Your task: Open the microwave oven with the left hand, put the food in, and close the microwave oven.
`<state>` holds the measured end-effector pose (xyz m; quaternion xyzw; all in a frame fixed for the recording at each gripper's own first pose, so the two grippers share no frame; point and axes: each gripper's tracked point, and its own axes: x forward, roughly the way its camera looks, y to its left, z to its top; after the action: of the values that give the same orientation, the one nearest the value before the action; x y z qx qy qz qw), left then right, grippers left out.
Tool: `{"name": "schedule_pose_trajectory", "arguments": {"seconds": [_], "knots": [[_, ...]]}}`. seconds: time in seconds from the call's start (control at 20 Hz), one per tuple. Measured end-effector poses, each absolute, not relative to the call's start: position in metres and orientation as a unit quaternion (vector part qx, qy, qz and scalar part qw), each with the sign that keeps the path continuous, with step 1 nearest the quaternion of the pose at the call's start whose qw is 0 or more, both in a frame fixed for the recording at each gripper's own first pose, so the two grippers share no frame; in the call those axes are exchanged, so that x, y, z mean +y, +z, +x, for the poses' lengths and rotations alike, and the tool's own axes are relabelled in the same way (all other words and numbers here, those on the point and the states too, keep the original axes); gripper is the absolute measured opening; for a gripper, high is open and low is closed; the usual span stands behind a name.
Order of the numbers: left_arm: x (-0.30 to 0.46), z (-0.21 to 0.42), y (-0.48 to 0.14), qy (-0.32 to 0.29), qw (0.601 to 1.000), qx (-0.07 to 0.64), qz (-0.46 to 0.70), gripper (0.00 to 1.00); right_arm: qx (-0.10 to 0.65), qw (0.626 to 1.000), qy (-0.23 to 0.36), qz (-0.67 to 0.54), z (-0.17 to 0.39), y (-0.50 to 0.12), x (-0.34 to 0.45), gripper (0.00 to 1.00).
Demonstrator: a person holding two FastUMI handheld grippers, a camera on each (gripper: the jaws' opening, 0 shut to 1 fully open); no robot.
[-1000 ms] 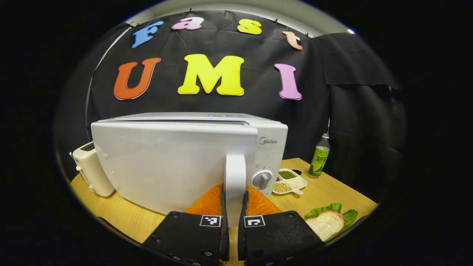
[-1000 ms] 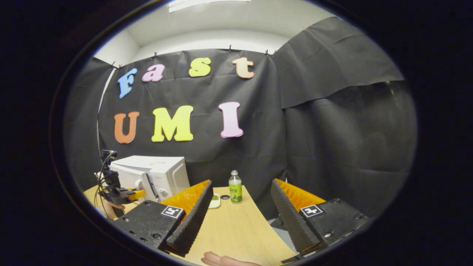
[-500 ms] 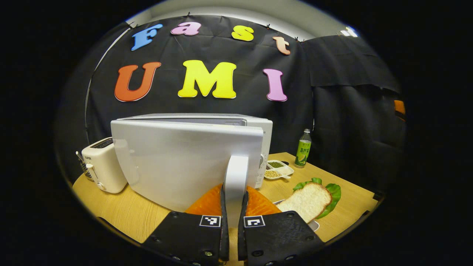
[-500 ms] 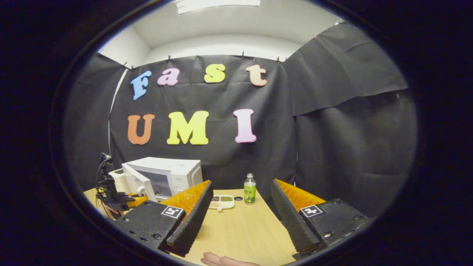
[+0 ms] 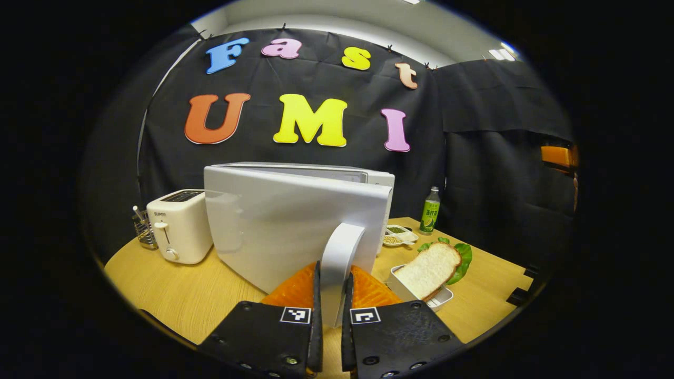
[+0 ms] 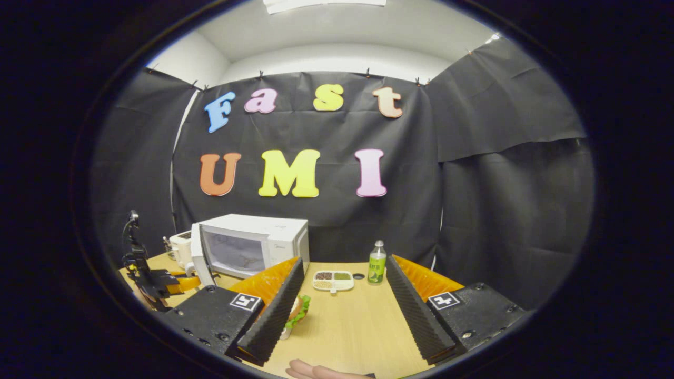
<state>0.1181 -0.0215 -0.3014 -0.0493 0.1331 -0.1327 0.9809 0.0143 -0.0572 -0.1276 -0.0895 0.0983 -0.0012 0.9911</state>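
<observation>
Holding the white microwave's vertical door handle pinched in my left gripper, door swung open, I see the bread slice on lettuce in its white tray waiting near right, right gripper wide open, empty.

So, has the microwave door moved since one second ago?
Yes. In the right gripper view the door has swung outward from the microwave body, exposing the cavity. The left tongs hold its handle.
</observation>
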Motion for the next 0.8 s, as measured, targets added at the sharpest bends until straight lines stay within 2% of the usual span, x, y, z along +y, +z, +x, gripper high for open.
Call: {"name": "schedule_pose_trajectory", "arguments": {"seconds": [0.05,0.1,0.25,0.3,0.35,0.4,0.45,0.5,0.7,0.75,0.8], "knots": [[-0.008,0.109,-0.304,-0.116,0.981,0.144,-0.05,0.17,0.104,0.991,0.006,-0.088,0.014,-0.132,-0.051,0.91],[0.006,0.097,-0.306,-0.098,0.982,0.151,-0.055,0.23,0.11,0.99,0.012,-0.085,0.012,-0.135,-0.045,0.91],[0.056,0.062,-0.302,-0.026,0.984,0.165,-0.06,0.76,0.125,0.988,0.024,-0.083,0.014,-0.145,-0.036,0.91],[0.075,0.049,-0.295,-0.003,0.986,0.158,-0.052,0.74,0.129,0.988,0.025,-0.084,0.015,-0.147,-0.035,0.91],[0.09,0.04,-0.291,0.022,0.986,0.159,-0.047,0.83,0.133,0.987,0.026,-0.085,0.019,-0.148,-0.033,1.0],[0.102,0.031,-0.283,0.041,0.987,0.151,-0.04,0.82,0.138,0.986,0.027,-0.086,0.022,-0.15,-0.031,0.91],[0.109,0.023,-0.273,0.048,0.988,0.143,-0.038,0.8,0.142,0.986,0.028,-0.088,0.027,-0.151,-0.03,1.0],[0.114,0.017,-0.263,0.055,0.988,0.136,-0.042,0.93,0.146,0.985,0.029,-0.091,0.032,-0.152,-0.03,1.0],[0.13,0.008,-0.223,0.064,0.99,0.11,-0.056,0.94,0.172,0.979,0.039,-0.098,0.055,-0.16,-0.024,1.0],[0.136,0.009,-0.21,0.073,0.991,0.1,-0.049,0.94,0.183,0.977,0.043,-0.099,0.062,-0.163,-0.024,0.91],[0.144,0.01,-0.2,0.083,0.991,0.091,-0.042,0.94,0.194,0.975,0.046,-0.099,0.068,-0.167,-0.023,0.91]]}}
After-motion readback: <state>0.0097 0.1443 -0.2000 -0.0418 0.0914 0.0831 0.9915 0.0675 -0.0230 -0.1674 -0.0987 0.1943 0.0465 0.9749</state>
